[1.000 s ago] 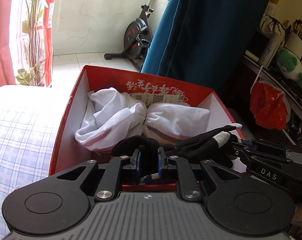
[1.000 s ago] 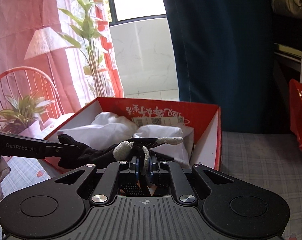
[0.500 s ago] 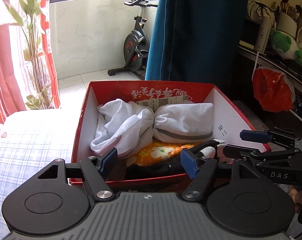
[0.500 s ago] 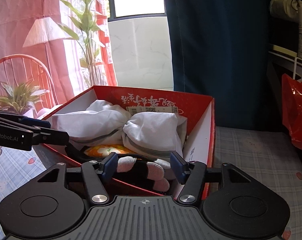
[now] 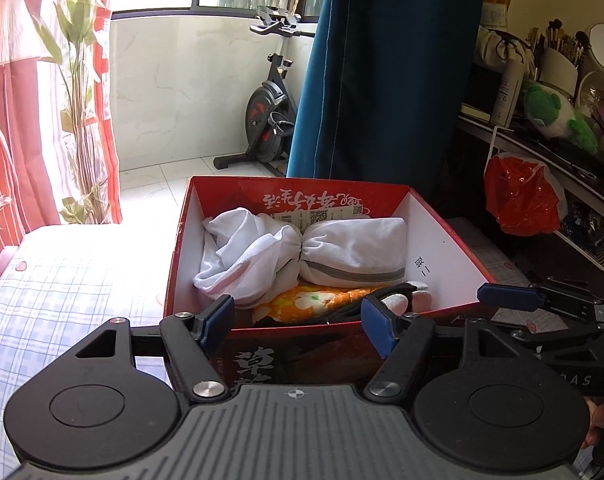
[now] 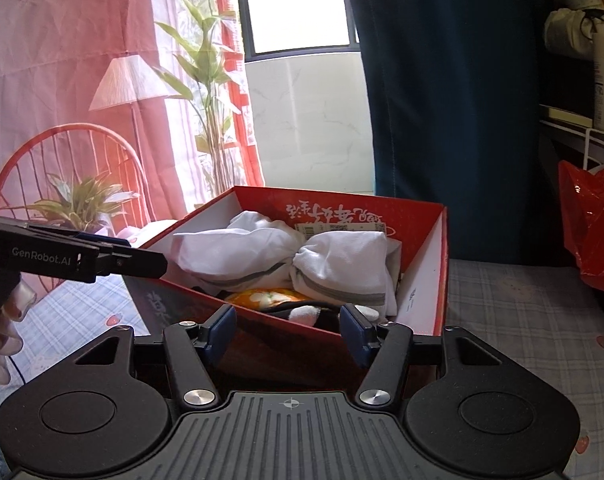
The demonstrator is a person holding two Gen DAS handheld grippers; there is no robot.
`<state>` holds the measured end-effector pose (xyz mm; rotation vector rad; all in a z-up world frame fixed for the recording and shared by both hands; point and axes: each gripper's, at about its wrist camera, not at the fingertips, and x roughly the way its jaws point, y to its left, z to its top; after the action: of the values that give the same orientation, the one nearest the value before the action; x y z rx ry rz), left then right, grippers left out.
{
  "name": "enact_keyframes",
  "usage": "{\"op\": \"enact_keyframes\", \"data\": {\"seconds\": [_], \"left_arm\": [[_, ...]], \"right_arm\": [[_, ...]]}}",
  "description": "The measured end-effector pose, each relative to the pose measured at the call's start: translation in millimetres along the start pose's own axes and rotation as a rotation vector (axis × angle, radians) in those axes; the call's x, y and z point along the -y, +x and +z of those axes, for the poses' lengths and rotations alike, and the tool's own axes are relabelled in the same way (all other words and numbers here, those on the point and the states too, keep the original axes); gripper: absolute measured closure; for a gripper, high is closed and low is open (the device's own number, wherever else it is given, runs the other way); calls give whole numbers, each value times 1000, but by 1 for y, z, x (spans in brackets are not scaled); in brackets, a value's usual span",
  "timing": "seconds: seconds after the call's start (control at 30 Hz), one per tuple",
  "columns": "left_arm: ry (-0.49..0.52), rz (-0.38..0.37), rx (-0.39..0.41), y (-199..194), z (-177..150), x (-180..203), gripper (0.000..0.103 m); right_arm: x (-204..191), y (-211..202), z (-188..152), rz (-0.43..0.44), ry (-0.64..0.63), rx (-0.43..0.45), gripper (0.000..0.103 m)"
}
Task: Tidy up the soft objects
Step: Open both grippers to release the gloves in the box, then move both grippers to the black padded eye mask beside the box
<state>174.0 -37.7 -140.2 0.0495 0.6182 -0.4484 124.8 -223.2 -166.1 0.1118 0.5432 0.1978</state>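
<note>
A red cardboard box (image 5: pixel 173 276) (image 6: pixel 442 264) stands on the checked bed sheet. Inside lie a knotted white garment (image 5: pixel 302 246) (image 6: pixel 293 258), an orange flowered cloth (image 5: pixel 314 300) (image 6: pixel 267 296) and a black glove with grey fingertips (image 5: pixel 390 298) (image 6: pixel 306 314) at the near side. My left gripper (image 5: pixel 297 322) is open and empty, just in front of the box's near wall. My right gripper (image 6: pixel 287 330) is open and empty, at the box's near corner. Each gripper shows from the side in the other view: the right gripper (image 5: pixel 542 308) and the left gripper (image 6: pixel 93 258).
A blue curtain (image 5: pixel 382 68) hangs behind the box. A red plastic bag (image 5: pixel 518 196) hangs from a cluttered shelf on the right. An exercise bike (image 5: pixel 269 112) stands on the balcony. A pink printed curtain (image 6: pixel 81 100) and a plant (image 6: pixel 205 80) are at the left.
Both grippers held the black glove over the box one second ago. They opened, the glove dropped into the box, and both grippers have drawn back and up from it.
</note>
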Motion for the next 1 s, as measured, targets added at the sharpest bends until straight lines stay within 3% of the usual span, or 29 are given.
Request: {"op": "enact_keyframes", "data": {"seconds": [0.37, 0.47, 0.7, 1.0], "left_arm": [[-52, -5, -18, -18, -31, -9, 31], [-65, 1, -51, -15, -46, -15, 31], [-161, 15, -151, 11, -80, -32, 33], [-293, -56, -193, 33, -102, -42, 35]], "right_arm": [[-27, -1, -45, 10, -64, -97, 55], [-27, 0, -65, 2, -54, -127, 66], [-24, -6, -88, 3, -41, -76, 67], [-23, -7, -95, -4, -37, -52, 66]]}}
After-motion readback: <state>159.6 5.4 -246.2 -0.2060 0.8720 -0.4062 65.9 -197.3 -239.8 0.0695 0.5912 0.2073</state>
